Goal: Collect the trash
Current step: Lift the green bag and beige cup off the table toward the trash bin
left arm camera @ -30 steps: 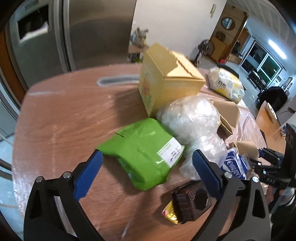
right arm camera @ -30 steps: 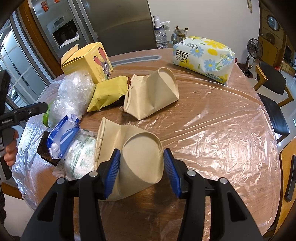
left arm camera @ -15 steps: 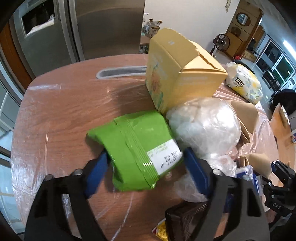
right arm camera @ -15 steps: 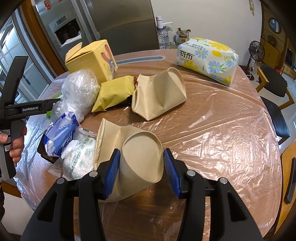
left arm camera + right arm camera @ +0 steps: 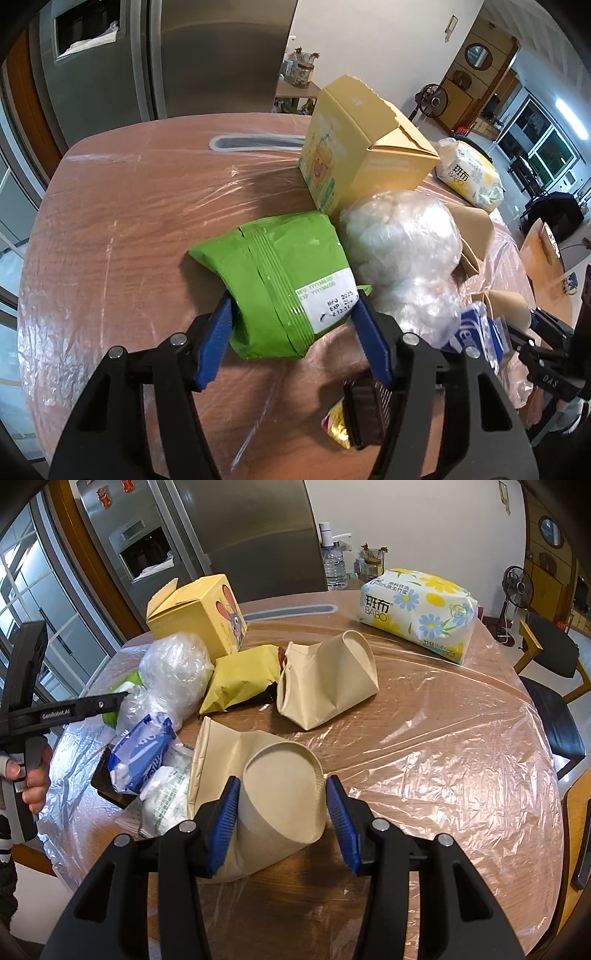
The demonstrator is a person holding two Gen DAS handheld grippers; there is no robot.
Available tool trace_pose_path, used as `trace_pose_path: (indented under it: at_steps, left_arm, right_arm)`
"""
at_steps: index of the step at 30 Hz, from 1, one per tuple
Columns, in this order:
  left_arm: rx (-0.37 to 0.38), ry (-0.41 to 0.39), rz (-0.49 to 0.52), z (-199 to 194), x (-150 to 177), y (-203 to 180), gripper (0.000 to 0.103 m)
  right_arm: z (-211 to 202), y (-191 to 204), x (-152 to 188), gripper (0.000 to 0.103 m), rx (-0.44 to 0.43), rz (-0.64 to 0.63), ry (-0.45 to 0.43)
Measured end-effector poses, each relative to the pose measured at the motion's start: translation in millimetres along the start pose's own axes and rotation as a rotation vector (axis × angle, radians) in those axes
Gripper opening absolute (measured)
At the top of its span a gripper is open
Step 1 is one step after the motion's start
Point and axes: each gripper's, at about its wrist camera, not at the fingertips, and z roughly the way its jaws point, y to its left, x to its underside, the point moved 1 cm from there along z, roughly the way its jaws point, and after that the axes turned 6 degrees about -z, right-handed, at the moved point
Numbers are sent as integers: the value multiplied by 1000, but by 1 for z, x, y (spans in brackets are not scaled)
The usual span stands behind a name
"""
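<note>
A green packet [image 5: 284, 280] lies on the plastic-covered round table [image 5: 122, 206]. My left gripper [image 5: 291, 314] is shut on the green packet's near end, blue pads pressing both sides. My right gripper [image 5: 282, 805] is shut on a crushed beige paper cup [image 5: 273, 794] at the table's near edge. A yellow box [image 5: 354, 147], a ball of clear plastic [image 5: 402, 236], a blue wrapper [image 5: 142, 757], a yellow packet [image 5: 240, 679] and a second crushed cup [image 5: 328, 679] lie in a heap between them.
A floral tissue pack [image 5: 417, 609] sits at the far right of the table. A dark tray with a gold wrapper [image 5: 365, 413] lies under my left gripper. A steel fridge [image 5: 236, 528] stands behind. Chairs [image 5: 554, 664] stand at the right.
My left gripper moved forward over the green packet and closed on its near end. My right gripper stayed shut on the paper cup and barely moved.
</note>
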Motion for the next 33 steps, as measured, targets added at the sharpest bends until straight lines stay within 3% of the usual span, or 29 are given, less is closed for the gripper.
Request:
trace_pose_path:
  at_steps: [6, 17, 33]
  left_arm:
    - [13, -36, -48, -17, 10, 11, 61]
    - [46, -72, -39, -46, 38, 9, 59]
    - [102, -108, -65, -80, 79, 7, 58]
  right_arm:
    - [-4, -3, -1, 47, -8, 13, -11]
    - [-28, -8, -2, 47, 6, 13, -57]
    - [-53, 14, 6, 47, -33, -22, -80]
